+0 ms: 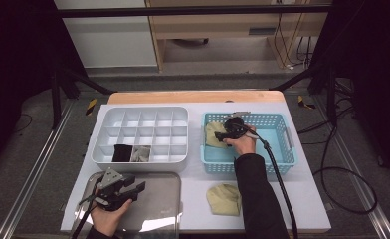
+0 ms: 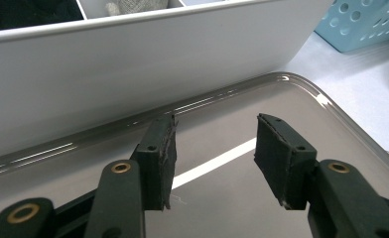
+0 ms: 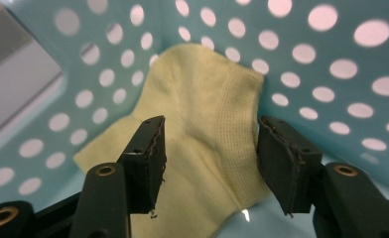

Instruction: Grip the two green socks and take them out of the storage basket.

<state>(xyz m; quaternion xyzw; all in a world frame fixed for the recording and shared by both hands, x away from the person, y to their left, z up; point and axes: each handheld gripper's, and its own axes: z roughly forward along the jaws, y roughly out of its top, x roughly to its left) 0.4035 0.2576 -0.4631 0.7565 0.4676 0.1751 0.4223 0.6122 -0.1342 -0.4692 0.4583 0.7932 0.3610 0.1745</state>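
Observation:
A pale yellow sock [image 3: 202, 99] lies crumpled in the left corner of the blue perforated basket [image 3: 331, 49]. My right gripper [image 3: 210, 153] reaches into that corner with its jaws apart, one on each side of the sock's cuff, and neither pad presses on it. From above, the right gripper [image 1: 222, 135] is over the sock [image 1: 213, 133] inside the basket [image 1: 282, 119]. My left gripper [image 1: 136, 186] hovers open and empty over the metal tray [image 1: 158, 209]. Its jaws [image 2: 215, 148] point at the white organizer's near wall [image 2: 133, 64].
The white divided organizer [image 1: 138, 164] holds a black sock [image 1: 122, 153] and a grey sock [image 1: 142, 153] in its front row. A second yellow sock [image 1: 224, 199] lies on the white table in front of the basket. A cable trails from the right gripper.

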